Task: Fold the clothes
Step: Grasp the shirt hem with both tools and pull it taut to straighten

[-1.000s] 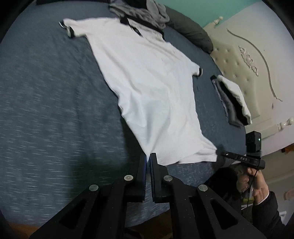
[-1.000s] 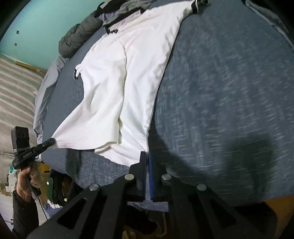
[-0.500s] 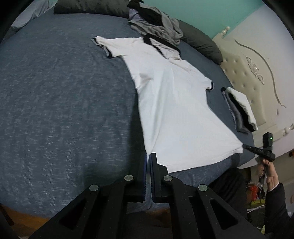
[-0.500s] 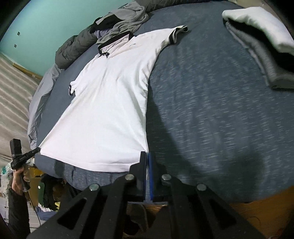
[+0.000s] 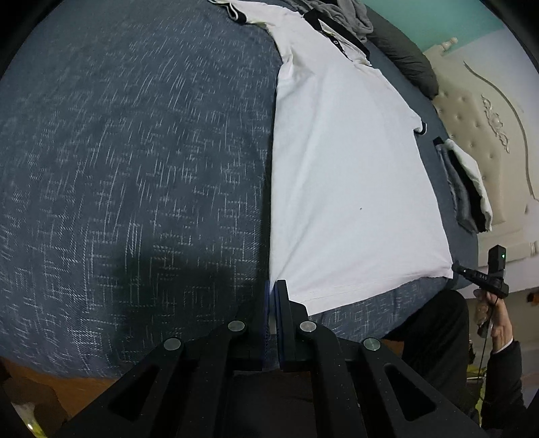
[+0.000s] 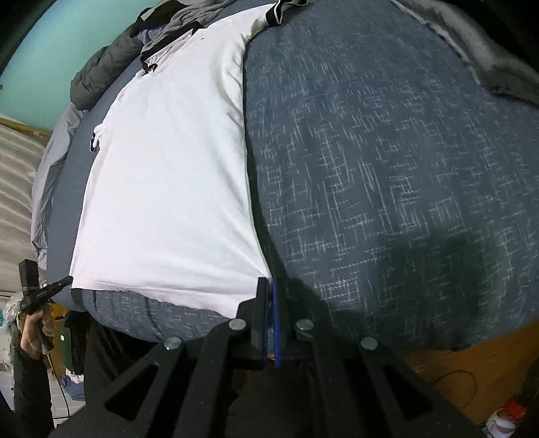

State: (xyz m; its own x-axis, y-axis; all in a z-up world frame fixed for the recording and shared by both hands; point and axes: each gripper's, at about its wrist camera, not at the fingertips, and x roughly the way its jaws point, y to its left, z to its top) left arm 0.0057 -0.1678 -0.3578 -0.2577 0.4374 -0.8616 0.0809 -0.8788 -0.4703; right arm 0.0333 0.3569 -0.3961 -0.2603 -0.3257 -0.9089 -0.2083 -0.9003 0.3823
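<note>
A white polo shirt point(image 5: 343, 175) with a black collar lies flat on the blue bedspread point(image 5: 134, 168), its hem at the near edge of the bed. My left gripper point(image 5: 274, 286) is shut on the hem's left corner. In the right wrist view the same shirt point(image 6: 168, 188) stretches away, and my right gripper point(image 6: 269, 283) is shut on the hem's right corner. Each view shows the other gripper held in a hand, at the far hem corner: the right gripper point(image 5: 478, 276) and the left gripper point(image 6: 43, 289).
A folded stack of grey, black and white clothes point(image 5: 468, 188) lies by the cream headboard point(image 5: 488, 111). Loose grey garments point(image 5: 350, 17) and a dark pillow point(image 5: 404, 50) sit beyond the collar. A grey garment point(image 6: 488, 57) lies far right. Wooden floor point(image 6: 471, 370) shows below the bed edge.
The hem was wrinkled and slack a second ago. Now the shirt is drawn straight and smooth, and both grippers sit lower, close to the bed's near edge.
</note>
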